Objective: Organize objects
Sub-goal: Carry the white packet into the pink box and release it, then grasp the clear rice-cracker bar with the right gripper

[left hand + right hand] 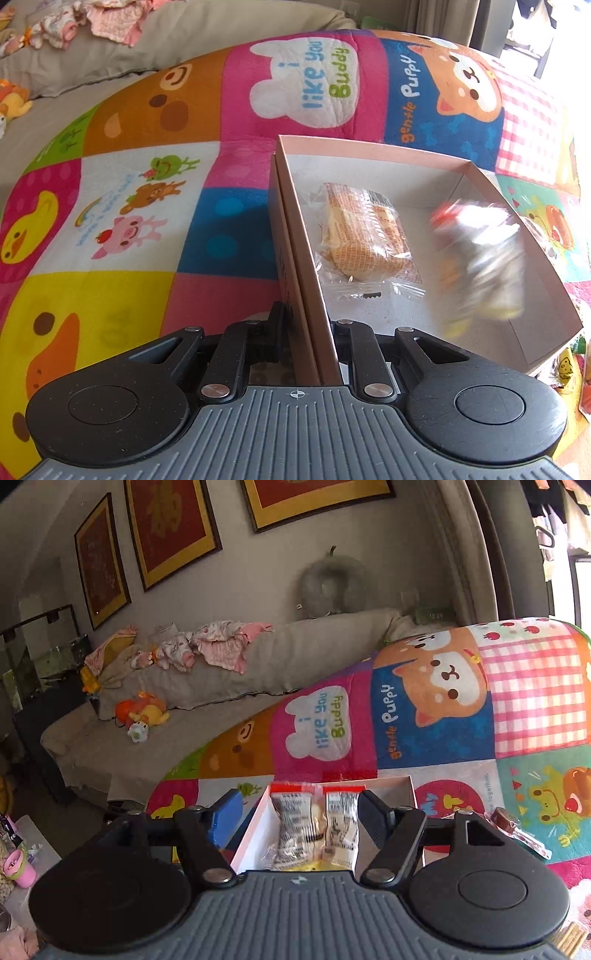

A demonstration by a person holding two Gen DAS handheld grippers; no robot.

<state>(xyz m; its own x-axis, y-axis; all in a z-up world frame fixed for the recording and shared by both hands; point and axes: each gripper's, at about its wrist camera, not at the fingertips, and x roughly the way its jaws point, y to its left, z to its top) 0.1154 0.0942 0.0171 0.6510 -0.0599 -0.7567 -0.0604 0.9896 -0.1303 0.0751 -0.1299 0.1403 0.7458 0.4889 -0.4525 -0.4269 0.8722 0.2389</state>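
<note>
Left gripper (pixel 308 328) jaws clamp box (pixel 369 149) wall. Right gripper (pixel 295 814) jaws wide; 2 snack packets (pixel 314 827) between them, over box.

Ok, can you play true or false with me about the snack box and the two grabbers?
1. The left gripper is pinching the wall of the cardboard box. True.
2. The box has nothing in it. False: an orange-printed snack packet lies inside, and a blurry red-topped packet is dropping in beside it.
3. The right gripper is clamped tight on a packet. False: its jaws are spread wide, and the red-topped packet sits loose between them.
4. The box sits on a colourful cartoon play mat. True.
5. A small wrapped candy lies on the mat outside the box. True.
</note>
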